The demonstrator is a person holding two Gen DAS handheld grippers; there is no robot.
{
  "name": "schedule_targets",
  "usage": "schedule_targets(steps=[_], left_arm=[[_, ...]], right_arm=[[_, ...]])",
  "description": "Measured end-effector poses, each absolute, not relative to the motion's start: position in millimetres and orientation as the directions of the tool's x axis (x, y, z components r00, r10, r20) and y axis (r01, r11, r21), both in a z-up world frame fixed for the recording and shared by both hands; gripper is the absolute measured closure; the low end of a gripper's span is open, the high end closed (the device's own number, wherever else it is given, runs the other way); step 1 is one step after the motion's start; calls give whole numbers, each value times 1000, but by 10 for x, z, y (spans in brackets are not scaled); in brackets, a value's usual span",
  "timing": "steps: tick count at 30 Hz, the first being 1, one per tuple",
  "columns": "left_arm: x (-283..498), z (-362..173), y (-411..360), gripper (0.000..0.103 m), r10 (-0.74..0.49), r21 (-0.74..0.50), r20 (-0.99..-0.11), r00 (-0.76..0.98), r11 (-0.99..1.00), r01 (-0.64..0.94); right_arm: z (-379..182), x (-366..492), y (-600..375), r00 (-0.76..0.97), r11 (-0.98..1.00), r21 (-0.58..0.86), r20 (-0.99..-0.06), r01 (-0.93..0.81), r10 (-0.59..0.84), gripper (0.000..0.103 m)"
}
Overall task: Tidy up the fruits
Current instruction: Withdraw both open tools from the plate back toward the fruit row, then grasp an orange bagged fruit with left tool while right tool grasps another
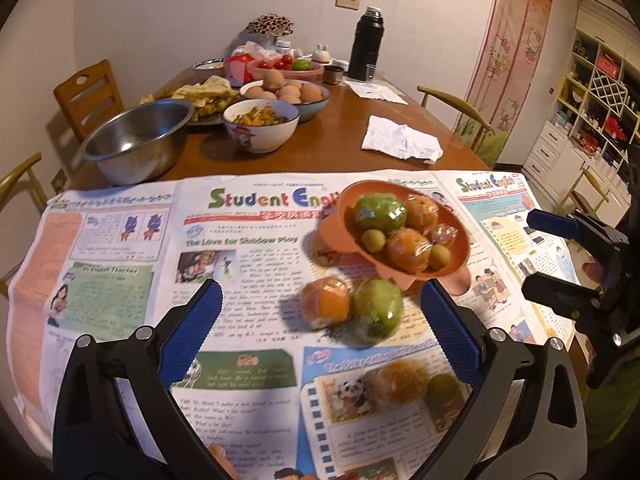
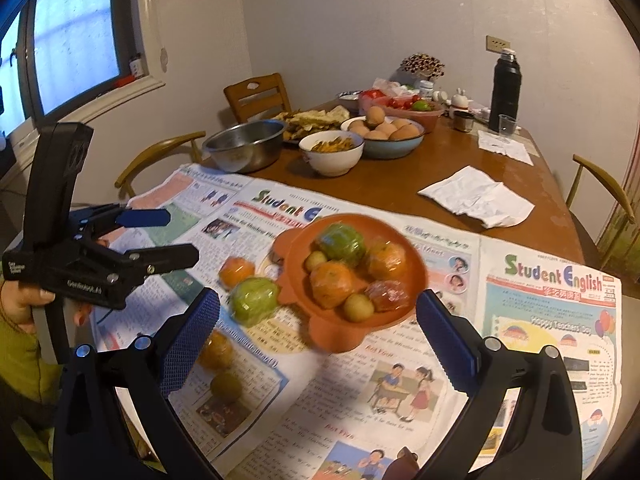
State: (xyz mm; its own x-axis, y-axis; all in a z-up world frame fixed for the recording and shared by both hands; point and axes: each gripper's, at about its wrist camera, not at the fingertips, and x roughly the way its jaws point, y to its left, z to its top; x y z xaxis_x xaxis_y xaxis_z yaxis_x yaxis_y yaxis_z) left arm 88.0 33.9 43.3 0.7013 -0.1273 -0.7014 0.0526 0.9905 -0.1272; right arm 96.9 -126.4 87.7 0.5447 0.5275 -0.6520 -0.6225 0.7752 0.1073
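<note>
An orange plastic bowl [image 1: 452, 258] [image 2: 298, 280] on the newspaper holds several wrapped fruits: a green one [image 1: 378, 212], oranges and small yellow-green ones. Loose on the paper in front of it lie a wrapped orange [image 1: 325, 303] [image 2: 237, 272], a green fruit [image 1: 378, 309] [image 2: 254, 300], another orange [image 1: 402, 378] [image 2: 216, 350] and a small green fruit [image 1: 444, 392] [image 2: 226, 386]. My left gripper [image 1: 320, 320] [image 2: 176, 238] is open and empty above the loose fruits. My right gripper [image 2: 318, 322] [image 1: 540, 254] is open and empty just before the bowl.
The newspaper [image 1: 120, 280] covers the near part of a wooden table [image 1: 340, 136]. Further back stand a steel bowl [image 1: 138, 142], a bowl of food [image 1: 262, 124], a bowl of eggs [image 1: 292, 94], a white cloth [image 1: 402, 142] and a black thermos [image 1: 366, 44]. Chairs surround the table.
</note>
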Motion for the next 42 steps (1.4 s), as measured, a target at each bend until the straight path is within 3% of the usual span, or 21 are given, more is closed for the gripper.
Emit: schedule_targets(steps=[33, 35, 38, 40, 42], left_arm=[[798, 77, 556, 10, -129, -155, -760, 637, 988, 16], [866, 37, 581, 15, -126, -149, -769, 627, 989, 16], [943, -2, 588, 20, -134, -145, -777, 615, 989, 32], [1002, -27, 569, 24, -151, -146, -782, 605, 988, 58], [1044, -42, 538, 26, -160, -142, -785, 599, 987, 78]], right_arm=[[251, 531, -668, 356, 652, 101, -770, -751, 530, 6], [238, 530, -604, 348, 643, 99, -773, -760, 530, 6], [224, 555, -545, 338, 629, 97, -776, -771, 533, 12], [194, 594, -508, 325, 625, 100, -784, -774, 529, 25], [168, 617, -488, 319, 625, 103, -790, -774, 524, 29]])
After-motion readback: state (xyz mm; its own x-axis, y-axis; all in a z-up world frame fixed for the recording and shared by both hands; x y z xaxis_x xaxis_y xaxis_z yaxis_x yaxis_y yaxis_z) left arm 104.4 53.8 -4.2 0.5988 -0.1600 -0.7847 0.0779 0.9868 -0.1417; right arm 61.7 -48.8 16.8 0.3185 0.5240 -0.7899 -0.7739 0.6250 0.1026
